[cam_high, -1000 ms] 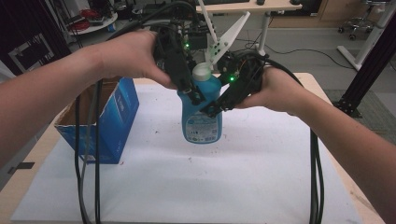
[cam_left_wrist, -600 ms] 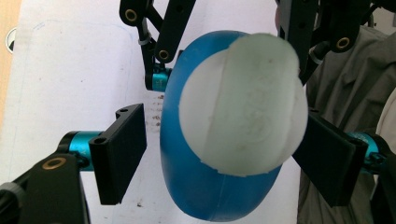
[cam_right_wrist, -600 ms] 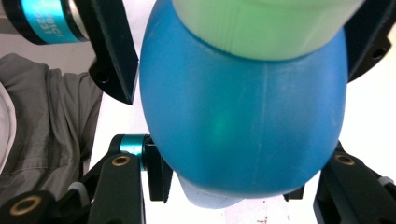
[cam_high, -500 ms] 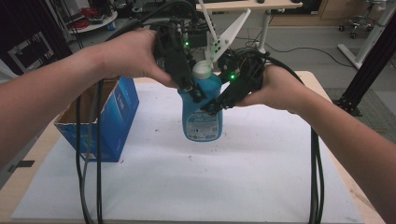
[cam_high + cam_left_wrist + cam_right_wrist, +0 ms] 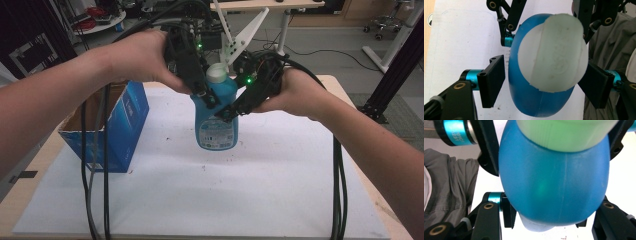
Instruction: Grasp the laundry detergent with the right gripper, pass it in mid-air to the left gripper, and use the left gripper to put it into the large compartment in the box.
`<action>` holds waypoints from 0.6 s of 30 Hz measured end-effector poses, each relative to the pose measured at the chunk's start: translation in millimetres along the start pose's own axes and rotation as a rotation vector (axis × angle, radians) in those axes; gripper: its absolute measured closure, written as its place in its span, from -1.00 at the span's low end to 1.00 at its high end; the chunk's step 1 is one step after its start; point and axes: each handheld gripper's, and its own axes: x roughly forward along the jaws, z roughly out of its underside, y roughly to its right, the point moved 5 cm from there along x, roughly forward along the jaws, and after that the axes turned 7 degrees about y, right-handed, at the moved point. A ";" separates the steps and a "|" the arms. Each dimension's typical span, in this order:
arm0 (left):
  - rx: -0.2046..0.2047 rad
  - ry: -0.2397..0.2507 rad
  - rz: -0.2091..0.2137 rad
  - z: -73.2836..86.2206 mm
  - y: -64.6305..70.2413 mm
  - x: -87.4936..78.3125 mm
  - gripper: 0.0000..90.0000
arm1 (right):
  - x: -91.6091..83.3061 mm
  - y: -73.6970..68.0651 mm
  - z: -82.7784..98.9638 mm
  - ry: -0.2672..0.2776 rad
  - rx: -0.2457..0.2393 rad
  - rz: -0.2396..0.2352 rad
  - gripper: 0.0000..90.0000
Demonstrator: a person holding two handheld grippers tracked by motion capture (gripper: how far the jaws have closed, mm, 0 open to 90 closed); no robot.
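A blue bottle [image 5: 216, 127] with a white cap [image 5: 216, 75] stands upright at the middle of the white sheet [image 5: 250, 190]; I cannot tell whether its base rests on it. My right gripper [image 5: 231, 111] is shut on its body from the right, its jaws [image 5: 554, 218] pressed on both sides of the blue bottle [image 5: 554, 182]. My left gripper [image 5: 206, 96] comes in from the left at the shoulder. Its jaws have just been closing around the bottle [image 5: 534, 100] below the cap [image 5: 554, 55], and a thin gap still shows at its left pad [image 5: 494, 82].
An open blue cardboard box [image 5: 107, 125] stands at the left of the sheet. Black cables [image 5: 95, 190] hang from both grippers down to the table's front edge. A white stand [image 5: 240, 35] rises just behind the bottle.
The left gripper's jaws have drawn in toward the bottle's shoulder. Both hands and the bottle have kept their places.
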 end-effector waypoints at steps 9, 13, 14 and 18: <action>0.000 -0.008 -0.003 0.4 0.3 0.6 -0.36 | 0.1 -0.9 0.0 -0.003 0.007 0.001 0.06; 0.003 -0.012 -0.006 0.0 0.8 1.1 -0.33 | -0.1 -1.8 0.2 -0.011 0.015 0.000 0.06; 0.007 -0.017 -0.008 0.1 0.6 1.3 -0.33 | 0.0 -1.8 0.1 -0.010 0.013 0.000 0.06; 0.008 -0.020 -0.011 -0.4 1.1 2.5 -0.33 | 0.7 -0.9 -0.5 -0.003 0.002 -0.001 0.06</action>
